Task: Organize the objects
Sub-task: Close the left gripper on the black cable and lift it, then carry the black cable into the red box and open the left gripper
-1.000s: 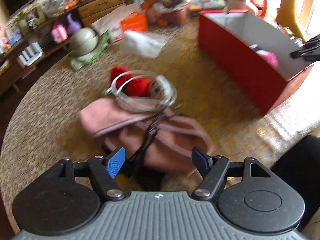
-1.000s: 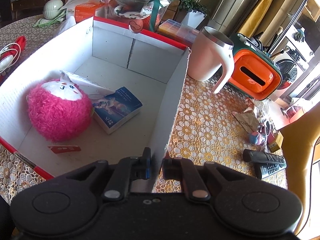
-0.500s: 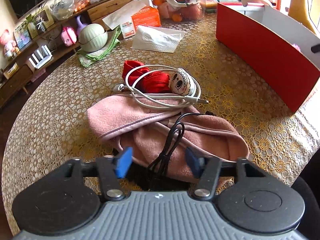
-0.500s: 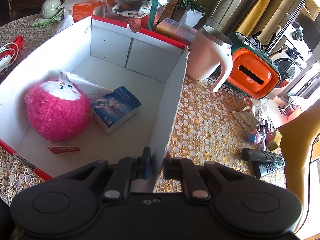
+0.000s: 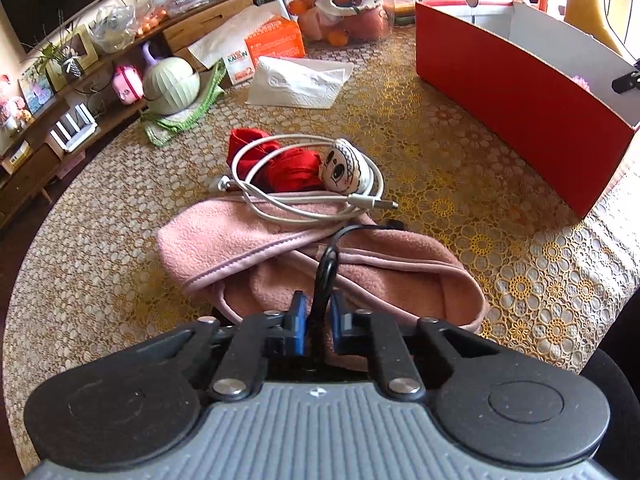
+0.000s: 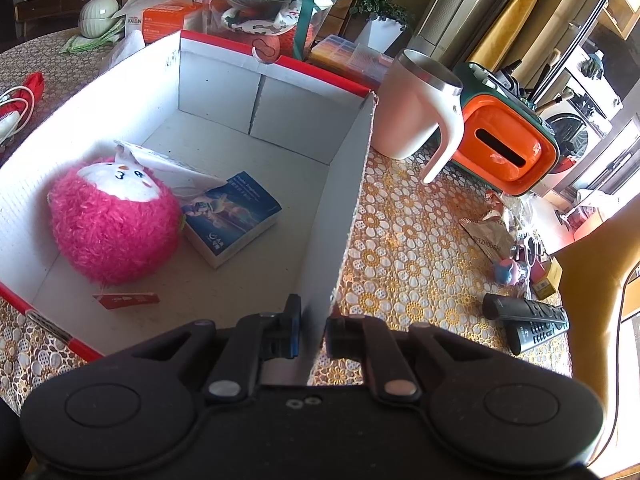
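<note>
Left gripper (image 5: 318,316): jaws closing, blue pads pressed on the bunched black cable (image 5: 326,268), which runs up between them from the pink fleece cloth (image 5: 280,252). Cloth lying crumpled on the lace-patterned tablecloth (image 5: 100,248), close in front of the gripper. Just beyond the cloth and partly on it, a coiled white cable (image 5: 304,200), looped around a red fabric piece (image 5: 288,168) and a small white figure with a drawn face (image 5: 342,166).

Right gripper (image 6: 312,332): clamped on the near end of the white side wall of the red box (image 6: 344,184), one finger inside, one outside. Inside the box, a fluffy pink plush ball (image 6: 112,224) against the left wall, touching a blue booklet (image 6: 232,216); a small red slip (image 6: 126,300) near the front edge. Rest of the box floor bare, back half open.

In the left view, a stretch of uncovered tablecloth between the cable pile and the box's red outer wall (image 5: 520,100). Table edge curving away on the left, low wooden shelves (image 5: 48,120) beyond it. Farther back: white tissue (image 5: 300,82), orange carton (image 5: 274,42), green round pot (image 5: 170,84) on a green cloth.

Right of the box: white mug (image 6: 416,108) touching its far corner, orange case (image 6: 504,148) behind it, two black remotes (image 6: 528,320) near the table edge, a yellow chair back (image 6: 592,272) beyond.
</note>
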Action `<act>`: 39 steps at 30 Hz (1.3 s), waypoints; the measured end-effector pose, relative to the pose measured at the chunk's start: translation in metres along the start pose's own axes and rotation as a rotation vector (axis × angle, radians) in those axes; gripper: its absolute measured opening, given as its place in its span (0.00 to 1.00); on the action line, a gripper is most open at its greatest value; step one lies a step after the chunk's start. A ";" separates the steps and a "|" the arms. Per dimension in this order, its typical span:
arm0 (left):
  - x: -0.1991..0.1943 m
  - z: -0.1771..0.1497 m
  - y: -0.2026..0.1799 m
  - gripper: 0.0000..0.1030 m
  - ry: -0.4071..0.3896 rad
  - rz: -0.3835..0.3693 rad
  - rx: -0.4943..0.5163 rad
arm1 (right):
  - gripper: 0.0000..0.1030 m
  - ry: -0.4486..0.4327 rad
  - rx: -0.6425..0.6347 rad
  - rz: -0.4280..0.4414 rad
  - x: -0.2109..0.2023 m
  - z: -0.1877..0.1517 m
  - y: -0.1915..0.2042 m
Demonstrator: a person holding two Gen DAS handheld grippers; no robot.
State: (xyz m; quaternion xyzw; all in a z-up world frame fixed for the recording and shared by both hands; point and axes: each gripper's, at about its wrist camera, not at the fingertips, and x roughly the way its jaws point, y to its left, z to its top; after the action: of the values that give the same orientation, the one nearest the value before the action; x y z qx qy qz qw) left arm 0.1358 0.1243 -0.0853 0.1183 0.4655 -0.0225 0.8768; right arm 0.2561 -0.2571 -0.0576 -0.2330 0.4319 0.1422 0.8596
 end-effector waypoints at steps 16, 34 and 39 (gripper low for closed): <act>-0.070 0.034 -0.010 0.06 -0.095 -0.123 -0.050 | 0.10 0.000 0.006 -0.001 0.000 0.000 0.000; -0.108 0.117 -0.081 0.06 -0.232 -0.277 0.100 | 0.10 -0.007 0.017 0.009 0.001 -0.001 -0.002; -0.104 0.143 -0.116 0.06 -0.254 -0.313 0.171 | 0.08 -0.001 0.041 0.029 0.002 0.000 -0.005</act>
State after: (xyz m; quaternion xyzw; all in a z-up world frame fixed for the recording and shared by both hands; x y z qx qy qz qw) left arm 0.1757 -0.0282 0.0555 0.1149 0.3605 -0.2125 0.9009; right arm 0.2592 -0.2617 -0.0576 -0.2089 0.4375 0.1458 0.8623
